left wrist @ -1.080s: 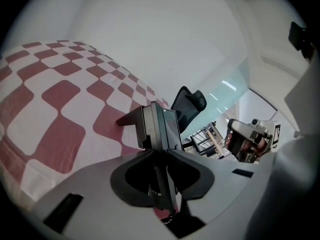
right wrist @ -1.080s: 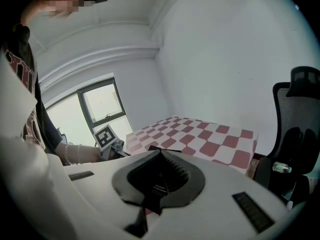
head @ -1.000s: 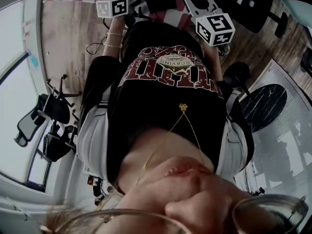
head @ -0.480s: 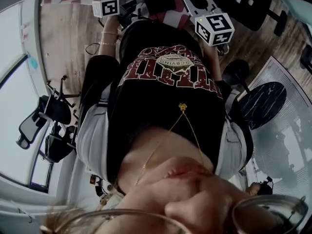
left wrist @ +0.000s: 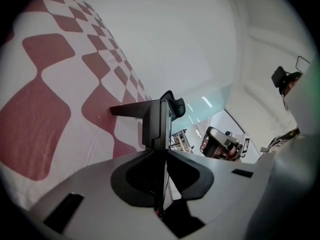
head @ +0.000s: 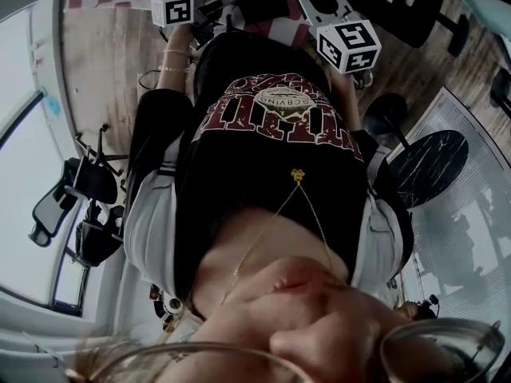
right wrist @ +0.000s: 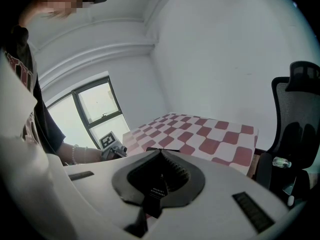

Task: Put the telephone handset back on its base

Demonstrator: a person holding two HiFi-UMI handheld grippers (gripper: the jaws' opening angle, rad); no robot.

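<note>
Head view: no telephone handset or base is seen | left gripper (left wrist: 160,113) jaws together, empty (just slackened slightly) | right gripper (right wrist: 161,151) likewise closed, empty | task judged unstarted

Black T-shirt (head: 271,158) with a distressed dark-red-and-white letter graphic across the chest, and an open pale grey jacket (head: 152,230) over it. Thin gold chain with a little flower pendant (head: 299,175), plus a couple of beaded bracelets (head: 176,61) on the left wrist. Left gripper (left wrist: 161,115) and right gripper (right wrist: 161,151) are light grey plastic shells with black jaws, each carrying a white cube of black square markers (head: 349,46).
</note>
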